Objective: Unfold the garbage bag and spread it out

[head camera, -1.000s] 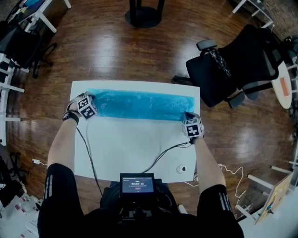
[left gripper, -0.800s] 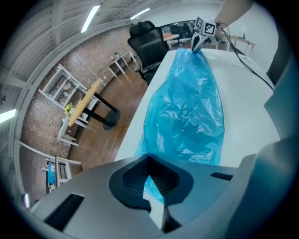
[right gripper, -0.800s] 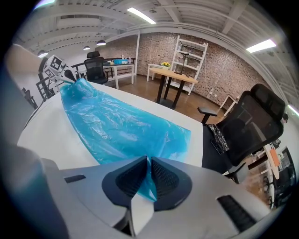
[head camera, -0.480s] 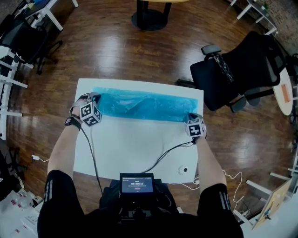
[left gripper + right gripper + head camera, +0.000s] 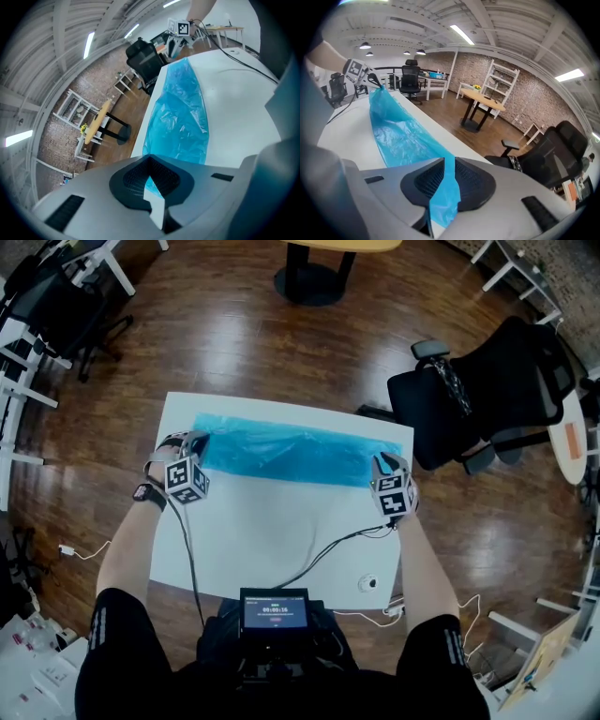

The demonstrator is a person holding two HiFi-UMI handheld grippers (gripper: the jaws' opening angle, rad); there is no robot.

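1. Two grips carry this step. The left gripper (image 5: 150, 177) has its jaws clamped on a thin corner of the blue garbage bag (image 5: 180, 117), with the film pinched flat between the pads.
2. The right gripper (image 5: 443, 180) has the bag's other end bunched between its pads. Its jaws have just been opening a little, yet the film fills the gap and touches both pads, so I judge it held, though not firmly.
3. Between the two grippers the bag lies as a long narrow band along the far edge of the white table (image 5: 272, 531). Both ends rise toward the jaws and the wrinkled middle rests on the top. It looks folded lengthwise, so most of the unfolding is yet to do.
4. To do the step well, firm up the right grip first.
5. Then keep both grippers level with each other and the film lightly taut, and draw the held edge toward the person over the bare tabletop so the layers peel open.
6. Avoid jerking, since thin film slips or tears easily.
7. Two dark cables (image 5: 323, 552) cross the near half of the table and could catch the spreading bag.
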